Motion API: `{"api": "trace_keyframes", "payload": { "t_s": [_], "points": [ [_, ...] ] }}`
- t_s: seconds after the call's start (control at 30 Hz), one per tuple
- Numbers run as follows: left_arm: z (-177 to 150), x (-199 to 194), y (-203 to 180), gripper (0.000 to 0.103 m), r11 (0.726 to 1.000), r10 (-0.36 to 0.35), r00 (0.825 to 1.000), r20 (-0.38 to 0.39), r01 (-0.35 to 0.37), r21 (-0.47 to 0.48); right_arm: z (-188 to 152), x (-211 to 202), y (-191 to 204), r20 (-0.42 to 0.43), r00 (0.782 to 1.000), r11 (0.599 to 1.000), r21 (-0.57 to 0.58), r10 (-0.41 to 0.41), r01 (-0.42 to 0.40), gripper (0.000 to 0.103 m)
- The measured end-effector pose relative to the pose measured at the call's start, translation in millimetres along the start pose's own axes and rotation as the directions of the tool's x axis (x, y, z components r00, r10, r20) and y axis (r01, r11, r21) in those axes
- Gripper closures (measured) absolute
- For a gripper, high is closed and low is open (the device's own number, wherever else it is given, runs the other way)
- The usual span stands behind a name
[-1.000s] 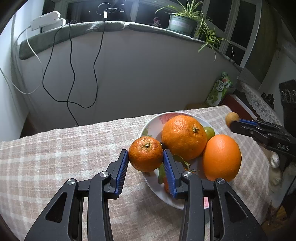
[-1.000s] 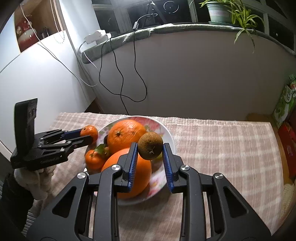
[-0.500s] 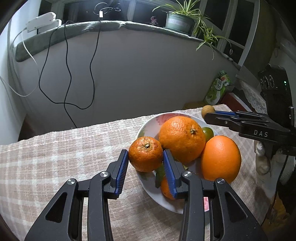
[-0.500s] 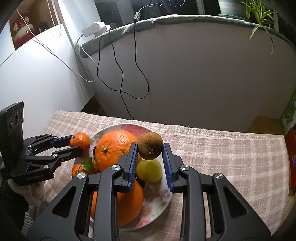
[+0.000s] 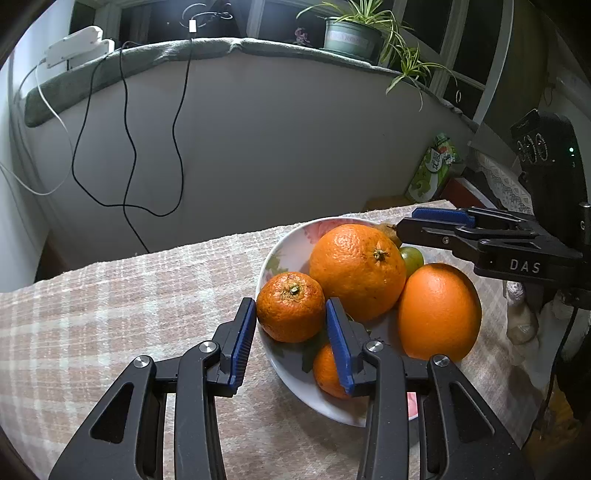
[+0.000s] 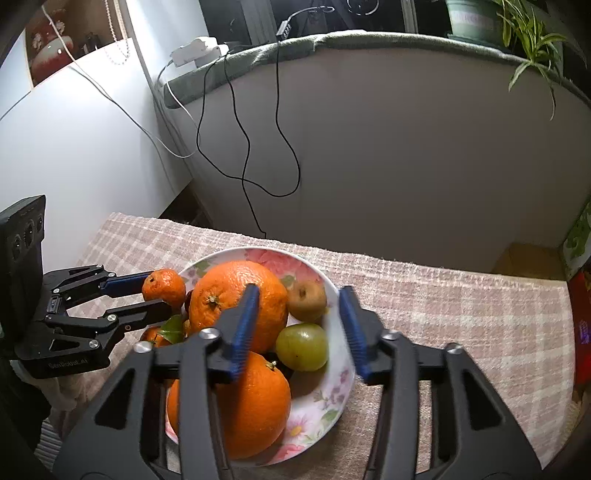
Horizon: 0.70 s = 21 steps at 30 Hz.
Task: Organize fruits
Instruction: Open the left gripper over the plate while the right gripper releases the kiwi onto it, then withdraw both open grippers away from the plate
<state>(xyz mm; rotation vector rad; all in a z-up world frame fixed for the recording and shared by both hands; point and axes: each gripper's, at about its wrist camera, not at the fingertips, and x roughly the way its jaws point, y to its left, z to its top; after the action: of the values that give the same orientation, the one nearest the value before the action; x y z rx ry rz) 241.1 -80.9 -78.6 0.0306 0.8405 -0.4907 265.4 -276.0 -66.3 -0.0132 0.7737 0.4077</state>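
**A:** What fills the frame?

**B:** A surface point(image 5: 110, 295) under a pink-and-cream checked cloth runs across the lower half of both wrist views, with a grey wall behind it and black cables point(image 5: 125, 147) hanging down the upper left. A floral plate point(image 6: 325, 398) sits at lower centre of the right wrist view.

**A:** And the fruit?

**B:** All heaped on the plate. Two large oranges lead: a rough-skinned orange point(image 6: 236, 295) at centre and a smooth orange point(image 6: 255, 402) below it, touching. Right of them lie a green fruit point(image 6: 303, 347) and, just above it, a brown fruit point(image 6: 306, 299) near the plate's far rim. A small mandarin point(image 5: 328, 369) with a leaf lies low on the plate in the left wrist view, partly hidden by a finger.

**A:** The grippers?

**B:** The left gripper point(image 5: 291, 332) is clamped on a mandarin point(image 5: 290, 306), both blue pads pressed to its sides, over the plate's left edge at lower centre of the left wrist view. The right gripper point(image 6: 299, 325) has its jaws opening. They stand apart in the right wrist view, the brown and green fruit in the gap between them, neither pad touching either fruit.

**A:** Anything beyond the surface?

**B:** A potted spider plant point(image 5: 354, 33) on the sill, upper right of the left wrist view, and a green carton point(image 5: 432, 166) at the right.
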Motion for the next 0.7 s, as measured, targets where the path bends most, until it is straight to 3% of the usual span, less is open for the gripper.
{"api": "trace_keyframes", "payload": {
  "t_s": [0.2,0.33,0.43,0.7],
  "points": [
    [-0.1,-1.3,-1.0,0.065,1.0,-0.001,1.0,-0.004,0.001,-0.001,-0.2,-4.6,2.3,0.007,1.0,1.0,-0.005,-0.004,0.004,0.05],
    [0.5,-6.2,-2.2,0.049,1.0,0.0,1.0,0.011,0.0,0.0,-1.8,-9.8,4.0,0.015,1.0,1.0,-0.01,-0.015,0.015,0.046],
    [1.4,-10.1,-2.7,0.049,1.0,0.004,1.0,0.019,-0.004,0.001,-3.7,-14.6,5.8,0.023,0.999,1.0,-0.014,-0.026,0.026,0.036],
    [-5.2,-26.3,-11.5,0.049,0.999,0.028,0.999,0.032,-0.029,0.034,-11.0,-28.6,11.7,0.032,0.999,0.999,-0.02,-0.038,0.038,0.036]
  ]
}}
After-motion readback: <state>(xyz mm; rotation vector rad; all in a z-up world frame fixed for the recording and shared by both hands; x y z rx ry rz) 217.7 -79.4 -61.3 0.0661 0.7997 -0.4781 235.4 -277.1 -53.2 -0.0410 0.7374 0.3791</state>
